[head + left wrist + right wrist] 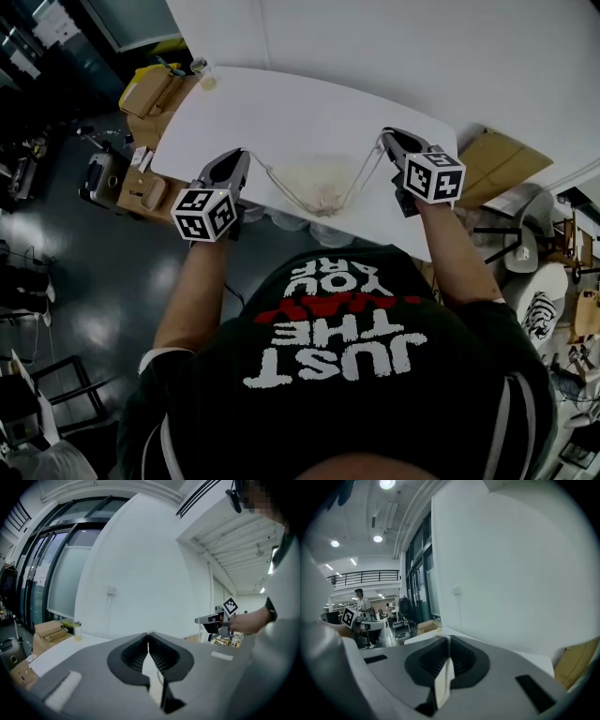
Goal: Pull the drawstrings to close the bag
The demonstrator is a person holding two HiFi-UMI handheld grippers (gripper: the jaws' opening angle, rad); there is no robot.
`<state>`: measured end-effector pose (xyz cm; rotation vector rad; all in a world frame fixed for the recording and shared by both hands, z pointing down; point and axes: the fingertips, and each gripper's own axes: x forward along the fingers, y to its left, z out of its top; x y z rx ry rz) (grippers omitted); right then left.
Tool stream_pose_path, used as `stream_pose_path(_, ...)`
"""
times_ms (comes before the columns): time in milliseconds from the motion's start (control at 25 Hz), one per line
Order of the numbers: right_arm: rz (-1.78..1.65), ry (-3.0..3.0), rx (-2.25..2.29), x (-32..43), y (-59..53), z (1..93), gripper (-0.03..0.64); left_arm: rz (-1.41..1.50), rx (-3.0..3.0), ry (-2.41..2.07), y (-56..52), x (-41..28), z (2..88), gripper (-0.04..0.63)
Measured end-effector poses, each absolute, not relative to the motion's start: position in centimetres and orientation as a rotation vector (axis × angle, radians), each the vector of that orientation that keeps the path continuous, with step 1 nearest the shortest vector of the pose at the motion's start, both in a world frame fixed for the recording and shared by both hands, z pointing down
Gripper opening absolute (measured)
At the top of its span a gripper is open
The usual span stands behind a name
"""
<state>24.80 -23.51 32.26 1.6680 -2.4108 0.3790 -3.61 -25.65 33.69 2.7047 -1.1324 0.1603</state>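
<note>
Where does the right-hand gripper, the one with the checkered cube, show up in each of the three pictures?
Head view: right gripper at upper right, over the white table, shut on a drawstring.
Left gripper view: small, at middle right.
Right gripper view: its own jaws fill the lower centre.
Shared landmark: the white table.

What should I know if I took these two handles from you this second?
Left tongs: shut on the left string.
Right tongs: shut on the right string.
Bag: on the white table between them, both strings running taut to its near edge.
Done: strings gripped and drawn apart; the mouth looks bunched.
Left: probably a little more pull; I cannot tell if the mouth is fully shut.
</note>
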Motion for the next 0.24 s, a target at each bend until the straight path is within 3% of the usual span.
stream_pose_path(240, 0.374, -2.410, 1.665, 24.44, -23.63, 32.28, 0.008, 0.161, 2.701, -1.135, -25.81, -4.09, 33.65, 0.014)
